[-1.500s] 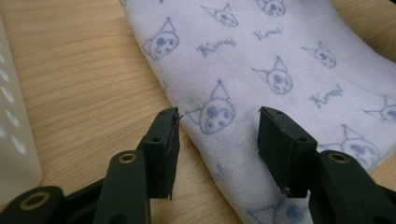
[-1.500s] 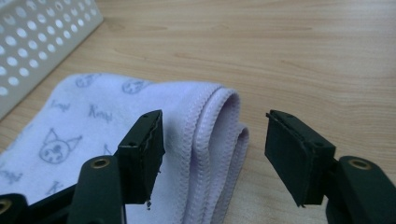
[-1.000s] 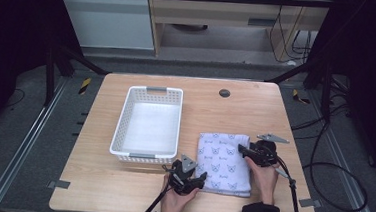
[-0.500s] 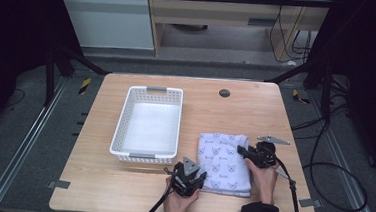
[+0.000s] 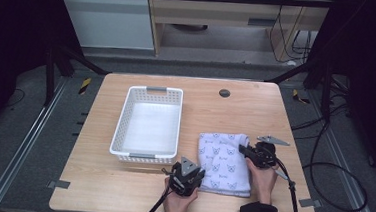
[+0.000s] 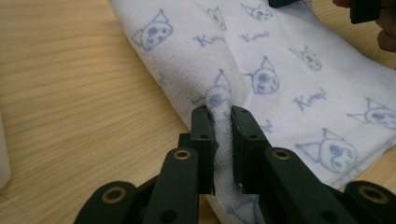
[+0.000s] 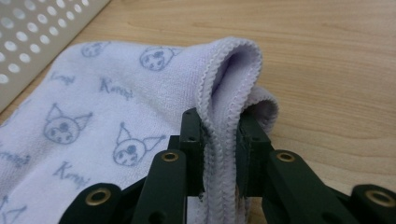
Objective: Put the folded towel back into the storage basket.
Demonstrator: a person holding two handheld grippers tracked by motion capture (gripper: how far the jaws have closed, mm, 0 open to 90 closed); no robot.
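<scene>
- Left gripper [image 6: 219, 119], black and two-jawed: clamped on a pinched ridge at the near left edge of the pale lilac terry towel printed with blue cat faces [image 6: 280, 70].
- Right gripper [image 7: 219, 123]: clamped on the towel's folded, stitched far right corner.
- Towel: flat on the light wooden table [image 5: 256, 111], just right of the white perforated plastic basket [image 5: 124, 126].

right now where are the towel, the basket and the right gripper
towel [image 5: 222, 156], high view, printed top face
basket [image 5: 145, 157], high view, near rim
right gripper [image 7: 219, 128], right gripper view, between the tips, clamped on the towel's hem
</scene>
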